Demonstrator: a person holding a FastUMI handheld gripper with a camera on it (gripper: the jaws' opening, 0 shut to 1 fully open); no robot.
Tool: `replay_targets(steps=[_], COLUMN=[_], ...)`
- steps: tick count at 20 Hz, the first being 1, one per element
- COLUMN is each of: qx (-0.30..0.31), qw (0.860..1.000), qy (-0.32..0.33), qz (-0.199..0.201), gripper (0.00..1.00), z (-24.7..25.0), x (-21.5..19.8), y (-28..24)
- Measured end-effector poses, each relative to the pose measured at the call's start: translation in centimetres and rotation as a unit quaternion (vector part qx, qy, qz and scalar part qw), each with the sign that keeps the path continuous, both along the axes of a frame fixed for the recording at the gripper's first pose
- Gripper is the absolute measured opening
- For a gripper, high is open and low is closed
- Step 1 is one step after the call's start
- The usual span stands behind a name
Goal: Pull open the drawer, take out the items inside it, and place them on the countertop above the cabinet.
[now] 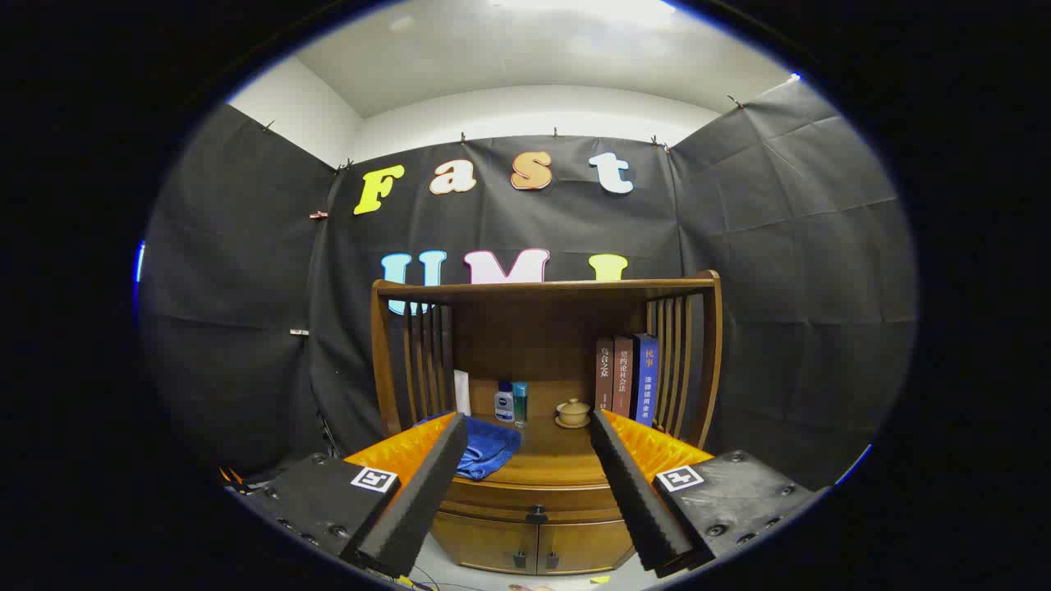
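A wooden cabinet [542,525] stands ahead of me against the black cloth wall. Its drawer [534,497] looks closed, with a small dark knob [536,515] at its middle, seen between my fingers. Below it are two small doors. The countertop [554,455] above the drawer carries a folded blue towel [486,447] at the left. My gripper [528,427] is open, fingers spread wide and well short of the cabinet, nothing between them. What lies inside the drawer is hidden.
At the back of the countertop stand a white tube, a small blue-capped bottle [503,402], a clear bottle [520,404] and a lidded tea cup on a saucer [572,412]. Three books [626,376] lean at the right. Slatted sides and a top shelf [546,287] enclose the countertop.
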State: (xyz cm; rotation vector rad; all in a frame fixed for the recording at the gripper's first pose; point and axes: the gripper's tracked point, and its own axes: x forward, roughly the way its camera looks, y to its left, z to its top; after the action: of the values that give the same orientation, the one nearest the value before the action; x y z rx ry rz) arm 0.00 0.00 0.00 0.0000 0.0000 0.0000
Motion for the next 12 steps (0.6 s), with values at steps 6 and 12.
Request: replay_targets(steps=[6, 12], qx=[-0.005, -0.002], qw=[1.000, 1.000], qy=[-0.008, -0.013], qz=[-0.001, -0.004], gripper=[0.99, 0.99], z=[1.0, 2.2], x=[0.0, -0.2], y=[0.1, 0.4])
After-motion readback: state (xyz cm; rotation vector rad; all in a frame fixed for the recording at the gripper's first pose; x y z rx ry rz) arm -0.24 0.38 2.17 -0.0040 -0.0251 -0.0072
